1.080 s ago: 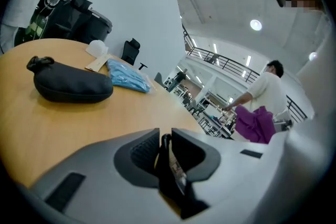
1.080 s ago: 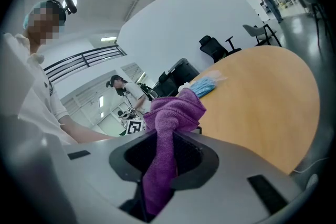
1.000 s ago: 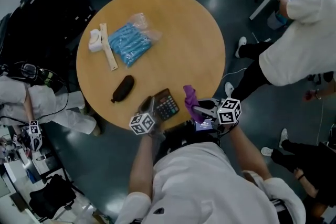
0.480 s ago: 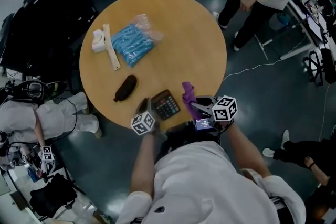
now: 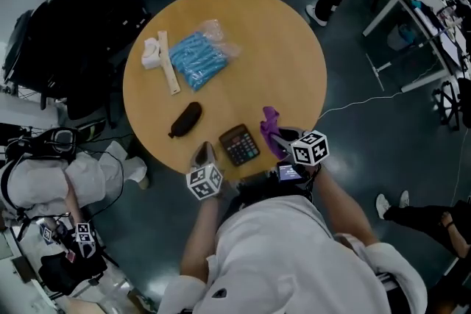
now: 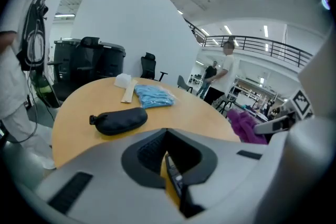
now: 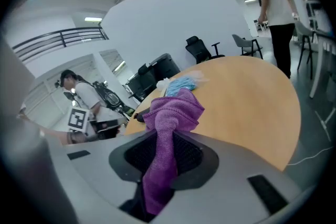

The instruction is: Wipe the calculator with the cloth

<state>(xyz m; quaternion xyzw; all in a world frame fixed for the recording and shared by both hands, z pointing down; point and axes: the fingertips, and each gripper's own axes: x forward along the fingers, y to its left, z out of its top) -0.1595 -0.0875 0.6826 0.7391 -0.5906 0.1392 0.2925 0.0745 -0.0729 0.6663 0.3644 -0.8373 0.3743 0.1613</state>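
The black calculator (image 5: 239, 145) lies flat near the front edge of the round wooden table (image 5: 280, 48). Just to its left, my left gripper (image 5: 204, 151) has its jaws shut with nothing between them (image 6: 169, 165). On the calculator's right, my right gripper (image 5: 274, 138) is shut on the purple cloth (image 5: 270, 127). The cloth (image 7: 173, 113) bunches up past the jaws and hangs down between them. The left gripper view shows the cloth (image 6: 245, 124) off to the right, above the table.
A black pouch (image 5: 185, 119) lies left of the calculator. Further back sit a blue packet (image 5: 197, 57), a wooden strip (image 5: 168, 73) and a white object (image 5: 152, 53). A black case (image 5: 70, 18) stands left of the table, desks at the right.
My left gripper has let go of the calculator, drawn back to the left and shut. The calculator now lies flat. My right gripper with the cloth has shifted slightly. The people at the right have walked away.
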